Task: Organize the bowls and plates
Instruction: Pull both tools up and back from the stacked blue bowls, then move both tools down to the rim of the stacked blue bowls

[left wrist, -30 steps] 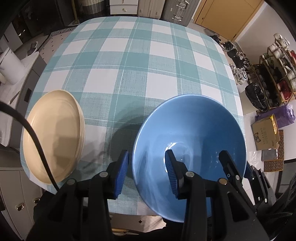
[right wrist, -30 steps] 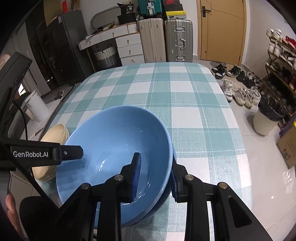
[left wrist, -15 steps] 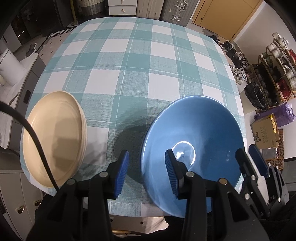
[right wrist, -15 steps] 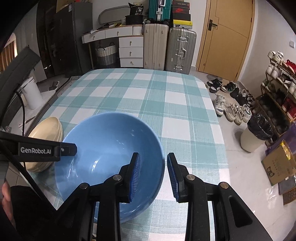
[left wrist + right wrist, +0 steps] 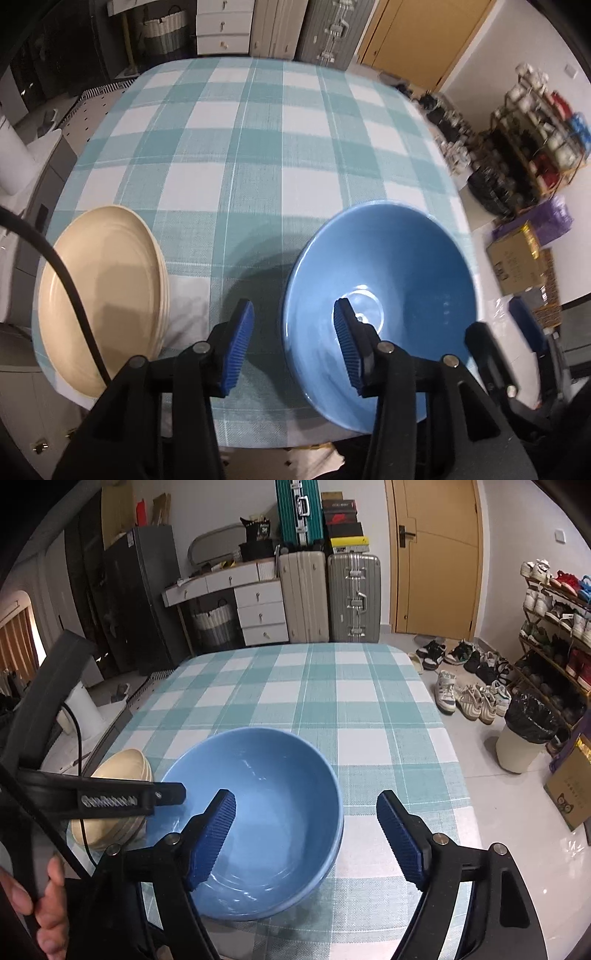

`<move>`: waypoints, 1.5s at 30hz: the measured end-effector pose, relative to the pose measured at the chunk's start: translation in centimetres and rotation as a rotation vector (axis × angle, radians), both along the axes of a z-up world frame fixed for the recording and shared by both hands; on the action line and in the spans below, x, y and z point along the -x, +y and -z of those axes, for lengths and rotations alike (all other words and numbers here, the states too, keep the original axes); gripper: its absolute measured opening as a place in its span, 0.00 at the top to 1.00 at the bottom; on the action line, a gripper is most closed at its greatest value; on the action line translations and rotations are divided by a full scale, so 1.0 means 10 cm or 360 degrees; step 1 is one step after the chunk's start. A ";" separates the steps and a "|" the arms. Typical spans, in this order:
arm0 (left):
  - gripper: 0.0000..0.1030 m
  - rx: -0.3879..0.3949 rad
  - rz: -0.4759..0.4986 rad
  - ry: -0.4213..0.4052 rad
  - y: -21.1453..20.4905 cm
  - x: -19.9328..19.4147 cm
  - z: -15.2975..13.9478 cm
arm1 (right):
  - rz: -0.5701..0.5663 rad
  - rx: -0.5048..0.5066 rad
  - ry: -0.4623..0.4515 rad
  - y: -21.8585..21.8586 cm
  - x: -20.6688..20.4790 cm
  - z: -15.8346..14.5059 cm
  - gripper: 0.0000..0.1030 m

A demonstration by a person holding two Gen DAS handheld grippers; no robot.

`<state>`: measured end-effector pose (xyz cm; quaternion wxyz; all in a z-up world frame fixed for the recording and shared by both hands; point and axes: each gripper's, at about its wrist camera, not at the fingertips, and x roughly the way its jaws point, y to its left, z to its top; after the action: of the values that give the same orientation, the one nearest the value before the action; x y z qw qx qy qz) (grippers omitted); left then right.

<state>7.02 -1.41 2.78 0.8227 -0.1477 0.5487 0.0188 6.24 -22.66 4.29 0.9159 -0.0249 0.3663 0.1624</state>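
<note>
Two stacks sit on your checked tabletop (image 5: 354,709): cream plates (image 5: 99,291) lower left, blue bowls (image 5: 258,812) lower centre, nothing in the top bowl. Your right gripper (image 5: 306,834) has just opened, its fingers straddling the bowl rim untouched. Your left gripper (image 5: 291,343) likewise stands apart. Only the right view shows your hand (image 5: 40,912).

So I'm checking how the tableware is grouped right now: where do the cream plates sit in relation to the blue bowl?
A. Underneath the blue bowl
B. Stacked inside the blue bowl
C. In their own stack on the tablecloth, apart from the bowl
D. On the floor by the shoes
C: the cream plates form a separate stack on the checked tablecloth, with bare cloth between them and the blue bowl.
</note>
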 end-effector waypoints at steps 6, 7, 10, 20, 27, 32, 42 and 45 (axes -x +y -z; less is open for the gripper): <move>0.49 -0.0118 0.0022 -0.0217 0.00 0.17 -0.19 | 0.0009 -0.0136 -0.0147 -0.09 0.16 0.02 0.17; 0.49 -0.0123 0.0026 -0.0253 -0.01 0.21 -0.22 | 0.0016 -0.0161 -0.0181 -0.10 0.20 0.02 0.16; 0.45 -0.0100 0.0014 -0.0353 0.02 0.30 -0.33 | 0.0030 -0.0179 -0.0218 -0.11 0.25 0.05 0.15; 0.12 -0.0408 0.0028 -0.0789 -0.10 0.71 -0.66 | -0.0082 -0.0240 -0.0397 -0.04 0.51 0.02 0.12; 0.07 -0.0517 -0.0020 -0.0962 -0.02 0.93 -0.62 | -0.0112 -0.0273 -0.0470 -0.08 0.62 -0.03 0.06; 0.00 -0.0562 -0.0054 -0.1164 0.04 1.13 -0.57 | -0.0164 -0.0398 -0.0508 -0.16 0.68 -0.06 0.01; 0.00 -0.0516 -0.0170 -0.1261 0.14 1.24 -0.41 | -0.0212 -0.0309 -0.0604 -0.03 0.80 -0.10 0.01; 0.00 -0.0490 -0.0183 -0.1225 0.13 1.21 -0.36 | -0.0218 -0.0269 -0.0617 0.00 0.83 -0.10 0.01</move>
<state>-5.04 -0.09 6.39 0.9778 -0.0496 0.1828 0.0900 -2.03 -22.64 5.33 0.9548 -0.0036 0.1658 0.2465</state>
